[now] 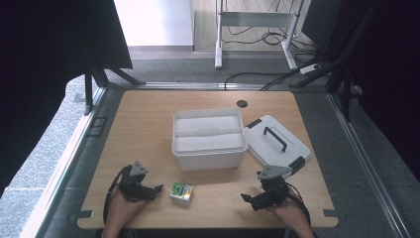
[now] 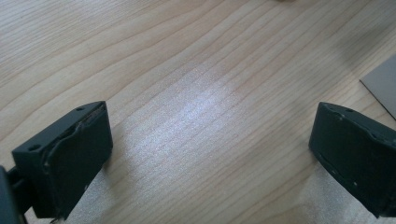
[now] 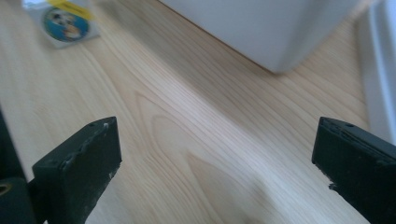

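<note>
Your left tool (image 1: 157,189) rests low on the counter (image 1: 143,134), jaws spread wide and empty, just beside the small green packet (image 1: 181,193) to its right. Your right tool (image 1: 246,198), also wide and empty, sits near the white bin (image 1: 209,148), with the lid (image 1: 277,141) lying just beyond it.

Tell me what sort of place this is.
Probably a lab or recording workspace, not a home: a bare wooden table stands between dark curtains, loose cables trail on the floor behind, and each hand holds a gripper, left and right.
</note>
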`<control>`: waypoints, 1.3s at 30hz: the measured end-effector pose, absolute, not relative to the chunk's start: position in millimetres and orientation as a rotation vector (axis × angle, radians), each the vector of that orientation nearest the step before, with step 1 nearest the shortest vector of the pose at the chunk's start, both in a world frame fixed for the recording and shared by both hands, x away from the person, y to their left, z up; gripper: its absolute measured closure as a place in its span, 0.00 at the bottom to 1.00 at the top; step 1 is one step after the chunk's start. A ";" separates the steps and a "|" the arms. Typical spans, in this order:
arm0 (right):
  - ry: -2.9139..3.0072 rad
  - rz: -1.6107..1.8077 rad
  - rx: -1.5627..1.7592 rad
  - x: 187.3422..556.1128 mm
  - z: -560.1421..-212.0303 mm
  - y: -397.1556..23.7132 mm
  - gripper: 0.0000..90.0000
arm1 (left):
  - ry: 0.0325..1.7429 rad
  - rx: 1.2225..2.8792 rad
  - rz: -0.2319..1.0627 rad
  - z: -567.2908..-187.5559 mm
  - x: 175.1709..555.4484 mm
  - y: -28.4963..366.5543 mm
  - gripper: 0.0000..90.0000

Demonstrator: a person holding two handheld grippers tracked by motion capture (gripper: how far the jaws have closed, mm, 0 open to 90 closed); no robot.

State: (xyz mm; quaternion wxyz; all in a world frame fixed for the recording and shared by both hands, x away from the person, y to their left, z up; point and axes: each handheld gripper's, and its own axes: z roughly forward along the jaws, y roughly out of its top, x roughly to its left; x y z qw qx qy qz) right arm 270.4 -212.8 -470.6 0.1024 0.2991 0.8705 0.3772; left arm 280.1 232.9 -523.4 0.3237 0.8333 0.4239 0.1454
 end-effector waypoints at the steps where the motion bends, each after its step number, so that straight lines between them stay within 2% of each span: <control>1: 2.570 1.113 0.883 270.4 -470.6 -212.8 0.02 | 1.112 2.186 0.381 -523.4 280.1 232.9 0.00; 11: 2.660 1.178 0.759 271.9 -454.9 -167.0 0.02 | 1.113 2.186 0.381 -523.4 280.1 232.9 0.00; 19: 2.736 1.171 0.672 271.9 -456.2 -134.8 0.02 | 1.112 2.188 0.381 -523.3 280.1 233.0 0.00; 31: 2.856 1.151 0.462 273.5 -463.3 -57.5 0.02 | 1.112 2.186 0.381 -523.4 280.0 233.0 0.00; 39: 2.906 1.027 0.384 281.0 -482.3 -13.2 0.16 | 1.112 2.187 0.381 -523.4 280.0 233.0 0.00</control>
